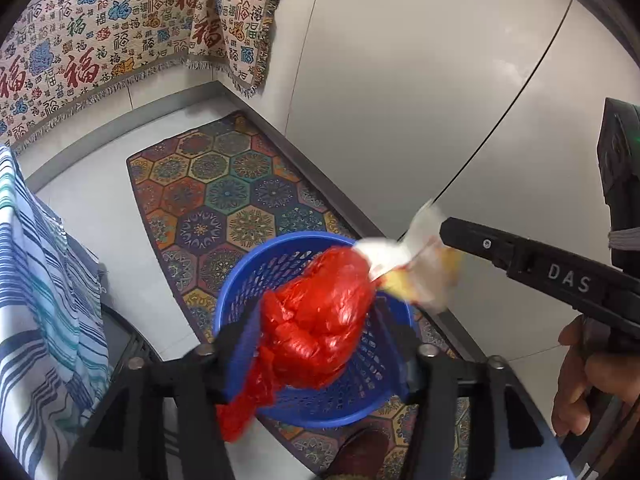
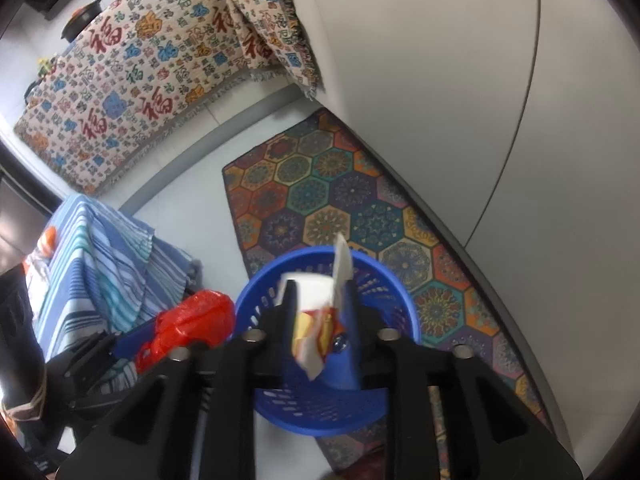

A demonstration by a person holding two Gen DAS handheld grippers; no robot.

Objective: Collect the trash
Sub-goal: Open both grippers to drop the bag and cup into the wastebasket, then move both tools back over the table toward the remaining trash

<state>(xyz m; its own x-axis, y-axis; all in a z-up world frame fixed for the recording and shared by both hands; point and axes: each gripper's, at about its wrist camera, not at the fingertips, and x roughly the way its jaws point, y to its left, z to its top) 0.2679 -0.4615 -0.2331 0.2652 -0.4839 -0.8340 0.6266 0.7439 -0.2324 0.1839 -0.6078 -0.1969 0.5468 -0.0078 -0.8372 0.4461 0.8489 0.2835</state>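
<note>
A blue mesh basket [image 1: 280,264] stands on a patterned rug below both grippers; it also shows in the right wrist view [image 2: 392,284]. My left gripper [image 1: 316,344] is shut on a crumpled red plastic bag [image 1: 320,312] and holds it over the basket. My right gripper [image 2: 320,312] is shut on a white, yellow and red wrapper [image 2: 316,320], also above the basket. In the left wrist view the right gripper [image 1: 444,240] comes in from the right with the wrapper [image 1: 404,264] beside the red bag. The red bag shows at the left in the right wrist view [image 2: 192,320].
A hexagon-patterned rug [image 1: 224,188] lies along a white cabinet front [image 1: 420,100]. A blue striped cloth [image 1: 44,280] covers something at the left. A patterned cloth with red characters [image 1: 100,40] hangs at the back.
</note>
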